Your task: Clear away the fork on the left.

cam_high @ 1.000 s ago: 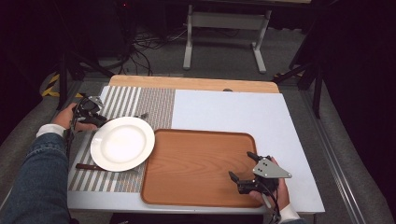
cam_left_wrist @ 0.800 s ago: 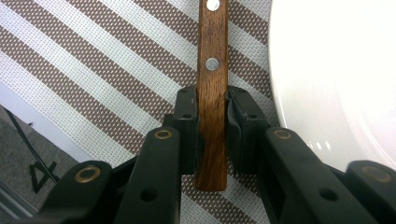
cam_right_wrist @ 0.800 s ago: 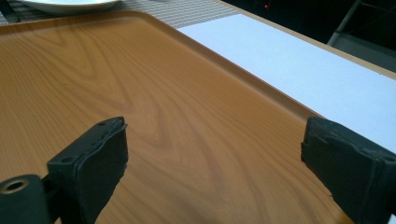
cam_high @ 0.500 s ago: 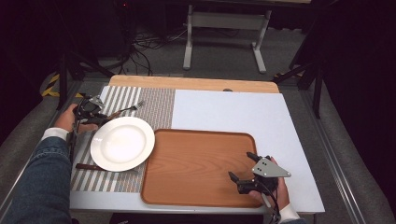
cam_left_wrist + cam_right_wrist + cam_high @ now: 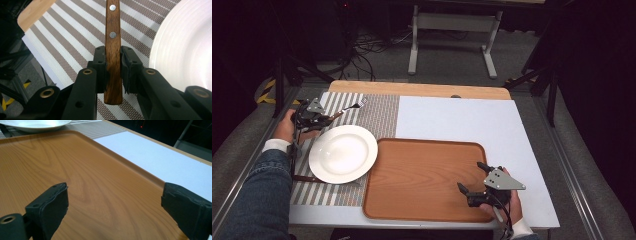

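Note:
A fork with a brown wooden handle [image 5: 112, 47] is clamped between the jaws of my left gripper [image 5: 113, 66]. In the high view this fork [image 5: 348, 110] points right and away over the striped placemat [image 5: 379, 117], its tines just past the far rim of the white plate [image 5: 343, 153]. My left gripper [image 5: 328, 118] sits at the plate's far-left edge. My right gripper [image 5: 469, 175] hovers open over the near-right corner of the wooden tray [image 5: 422, 175], with nothing between its jaws [image 5: 115, 202].
A second wooden-handled utensil [image 5: 304, 178] lies on the placemat, partly under the plate's near edge. The white table surface [image 5: 462, 120] stretches behind and to the right of the tray [image 5: 75, 165]. The plate [image 5: 185, 45] is right of the left jaws.
My left gripper has lifted the fork and swung its tines away from the plate toward the far side. The right gripper has stayed put.

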`<action>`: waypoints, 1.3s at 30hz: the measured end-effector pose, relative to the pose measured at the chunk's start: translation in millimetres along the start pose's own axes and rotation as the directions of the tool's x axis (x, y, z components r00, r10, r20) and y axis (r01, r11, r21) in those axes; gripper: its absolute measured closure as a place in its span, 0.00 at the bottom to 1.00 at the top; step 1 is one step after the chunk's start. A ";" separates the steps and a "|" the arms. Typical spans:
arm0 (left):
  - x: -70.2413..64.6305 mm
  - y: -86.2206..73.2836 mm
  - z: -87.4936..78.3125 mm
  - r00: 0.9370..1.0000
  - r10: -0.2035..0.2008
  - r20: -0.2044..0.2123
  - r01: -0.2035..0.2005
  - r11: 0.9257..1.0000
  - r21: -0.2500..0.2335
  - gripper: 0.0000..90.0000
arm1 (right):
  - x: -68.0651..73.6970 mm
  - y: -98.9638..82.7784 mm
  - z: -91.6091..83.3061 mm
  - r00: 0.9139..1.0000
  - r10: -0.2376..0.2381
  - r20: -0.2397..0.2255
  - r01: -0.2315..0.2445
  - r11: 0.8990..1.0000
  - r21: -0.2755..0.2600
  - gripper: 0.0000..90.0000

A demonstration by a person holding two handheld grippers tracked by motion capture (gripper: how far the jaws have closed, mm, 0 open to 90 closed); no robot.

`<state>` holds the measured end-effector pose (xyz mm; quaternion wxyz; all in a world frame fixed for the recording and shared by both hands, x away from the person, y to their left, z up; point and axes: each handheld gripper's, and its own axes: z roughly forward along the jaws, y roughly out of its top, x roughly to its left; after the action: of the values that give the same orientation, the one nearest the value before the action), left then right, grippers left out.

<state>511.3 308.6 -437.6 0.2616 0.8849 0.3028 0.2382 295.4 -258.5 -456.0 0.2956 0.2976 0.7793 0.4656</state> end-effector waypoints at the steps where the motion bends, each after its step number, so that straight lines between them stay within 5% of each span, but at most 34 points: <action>1: -1.1 0.3 -0.5 1.000 -0.003 0.004 0.003 1.000 -0.013 0.84 | -0.5 0.2 -0.6 1.000 -0.001 -0.001 0.001 1.000 -0.006 0.09; 21: -29.6 12.9 -28.6 1.000 -0.001 -0.010 -0.001 0.984 -0.176 0.84 | -2.9 1.1 -11.7 0.998 -0.040 0.055 0.044 0.995 -0.084 0.09; 31: -64.1 22.4 -50.3 0.999 0.033 -0.009 -0.034 0.967 -0.252 0.84 | -6.9 2.9 -16.2 0.998 -0.031 0.049 0.037 0.992 -0.121 0.09; 39: -108.6 25.3 -63.9 0.993 0.116 0.018 -0.104 0.940 -0.326 0.84 | -2.6 4.8 -13.6 0.998 -0.046 0.044 0.051 0.992 -0.115 0.09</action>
<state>408.3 240.0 -403.0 0.3956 0.8496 0.2046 0.2826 287.9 -266.1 -445.9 0.3395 0.2704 0.7517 0.4966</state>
